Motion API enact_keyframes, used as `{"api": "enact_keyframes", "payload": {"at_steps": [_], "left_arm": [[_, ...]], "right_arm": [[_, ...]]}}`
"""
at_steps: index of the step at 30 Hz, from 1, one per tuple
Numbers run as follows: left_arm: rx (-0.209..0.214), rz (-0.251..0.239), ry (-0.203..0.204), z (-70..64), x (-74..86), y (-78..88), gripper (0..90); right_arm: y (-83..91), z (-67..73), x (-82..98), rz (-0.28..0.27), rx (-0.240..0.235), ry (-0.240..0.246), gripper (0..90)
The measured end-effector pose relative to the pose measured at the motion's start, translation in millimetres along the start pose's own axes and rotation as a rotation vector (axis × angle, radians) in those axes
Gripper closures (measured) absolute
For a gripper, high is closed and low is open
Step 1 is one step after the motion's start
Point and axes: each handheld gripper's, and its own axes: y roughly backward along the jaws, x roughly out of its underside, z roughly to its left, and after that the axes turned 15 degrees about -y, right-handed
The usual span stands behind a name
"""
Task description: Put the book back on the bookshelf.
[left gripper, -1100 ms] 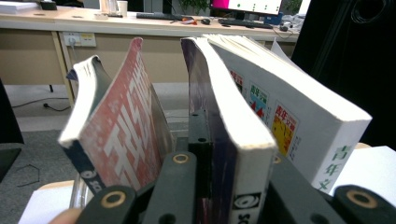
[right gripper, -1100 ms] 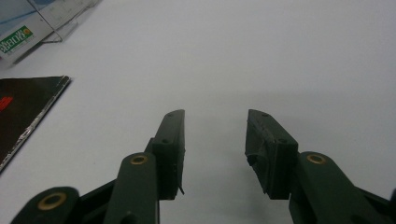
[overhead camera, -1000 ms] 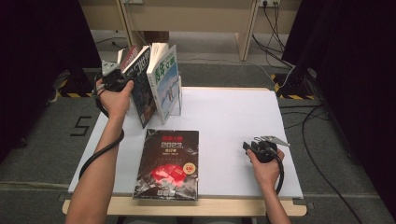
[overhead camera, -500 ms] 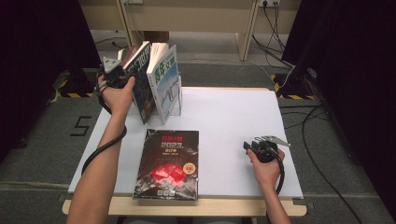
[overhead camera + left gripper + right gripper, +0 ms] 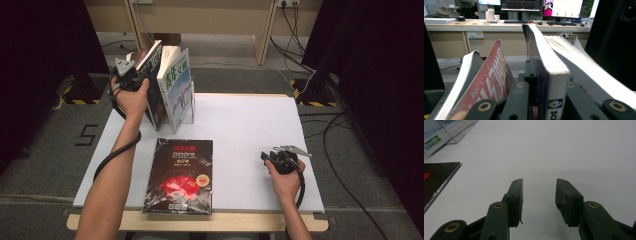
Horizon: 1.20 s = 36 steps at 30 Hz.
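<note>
Your left hand-held gripper (image 5: pixel 131 75) is clamped on the dark-covered book (image 5: pixel 549 75), which stands upright in the row of books at the far left corner of the tabletop (image 5: pixel 250 130), between the red-covered book (image 5: pixel 491 77) and the thick white-paged book (image 5: pixel 584 70). Your right hand-held gripper (image 5: pixel 539 200) rests low over the bare tabletop near its front right edge, its jaws standing apart with nothing between them. The black magazine (image 5: pixel 181 175) lies flat near the front edge, well apart from both grippers.
</note>
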Motion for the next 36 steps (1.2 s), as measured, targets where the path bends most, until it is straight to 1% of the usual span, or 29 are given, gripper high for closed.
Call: {"api": "enact_keyframes", "payload": {"at_steps": [2,7,9,12,15,18,19,20,28,31,36], "left_arm": [[-0.008,0.003,-0.005,-0.6,2.6,-2.7,82.3],[-0.022,0.01,0.003,-1.2,10.2,-7.3,82.2],[-0.028,0.017,0.0,-1.9,13.6,-9.0,82.2],[-0.035,0.01,-0.004,-1.9,16.4,-9.5,82.1],[-0.039,0.011,-0.013,-1.3,16.9,-9.8,82.0],[-0.041,0.018,-0.034,-0.8,18.5,-9.4,81.4],[-0.043,0.021,-0.039,-0.6,19.2,-8.8,81.1],[-0.049,0.025,-0.042,-0.3,19.9,-8.0,80.9],[-0.042,0.056,-0.067,3.1,20.0,-4.0,78.8],[-0.028,0.066,-0.06,3.5,19.0,-3.0,77.0],[-0.018,0.08,-0.055,1.5,18.5,0.4,69.8]], "right_arm": [[0.2,0.1,0.0,0.001,0.0,-0.002,58.3],[0.5,-0.4,-0.4,0.001,-0.001,0.001,58.3],[0.4,-0.6,-0.3,0.002,-0.001,0.001,58.3],[0.7,-0.4,-0.6,0.0,-0.002,-0.002,58.3],[0.5,-0.5,-0.6,0.002,-0.002,0.001,58.3],[0.1,-0.1,-0.3,0.002,-0.003,0.005,58.3],[0.3,0.6,0.0,0.004,-0.003,-0.002,58.3],[0.2,0.2,-0.2,0.002,-0.004,0.005,58.2],[-0.3,1.5,0.6,0.006,-0.004,0.012,58.2],[-0.6,2.0,0.8,0.008,-0.005,0.011,58.3],[-1.6,2.1,1.6,0.012,-0.004,0.016,58.2]]}}
